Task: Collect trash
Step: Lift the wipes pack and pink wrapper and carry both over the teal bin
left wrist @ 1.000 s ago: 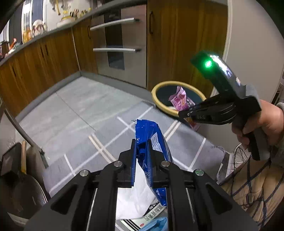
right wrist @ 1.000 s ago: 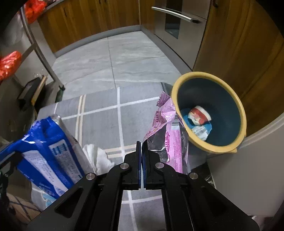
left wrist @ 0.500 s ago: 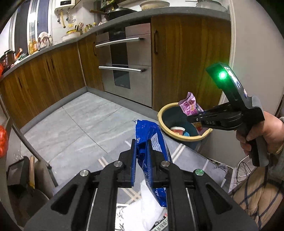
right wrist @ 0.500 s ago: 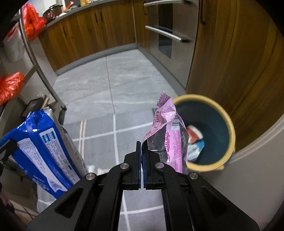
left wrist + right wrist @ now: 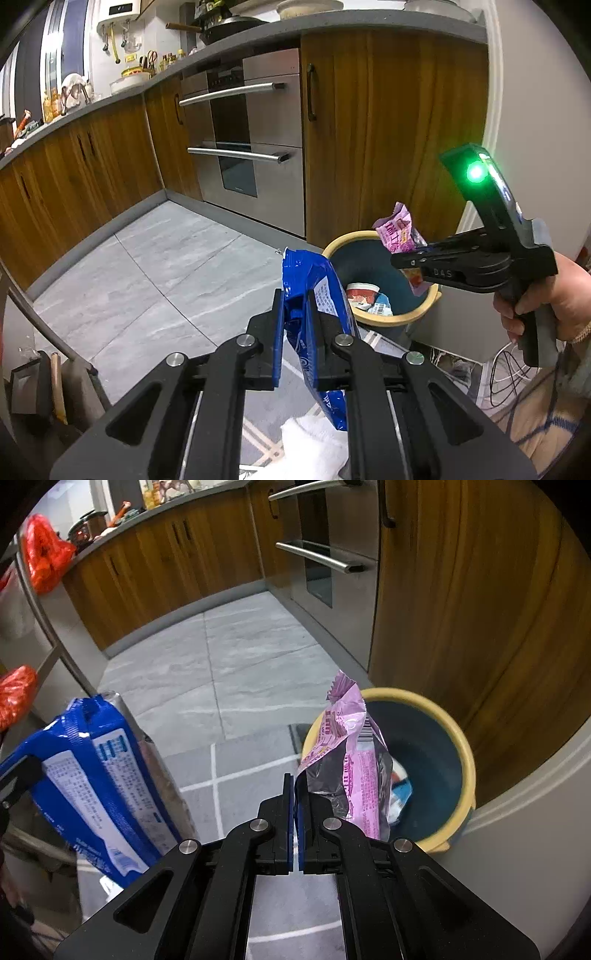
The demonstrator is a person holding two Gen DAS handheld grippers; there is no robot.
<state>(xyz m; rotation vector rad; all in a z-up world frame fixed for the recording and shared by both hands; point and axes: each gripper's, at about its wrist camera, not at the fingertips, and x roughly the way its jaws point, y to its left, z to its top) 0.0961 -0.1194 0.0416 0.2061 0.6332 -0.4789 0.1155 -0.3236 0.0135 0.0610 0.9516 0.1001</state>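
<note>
Both tools clamp wrappers beside the yellow-rimmed bin (image 5: 466, 753).

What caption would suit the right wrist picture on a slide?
Right hand-held gripper holds a pink wrapper near the yellow-rimmed bin; a blue packet waits at left.

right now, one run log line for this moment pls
left gripper: shut on blue wrapper | right gripper: shut on pink wrapper | bin: holds trash, pink wrapper near its rim
</note>
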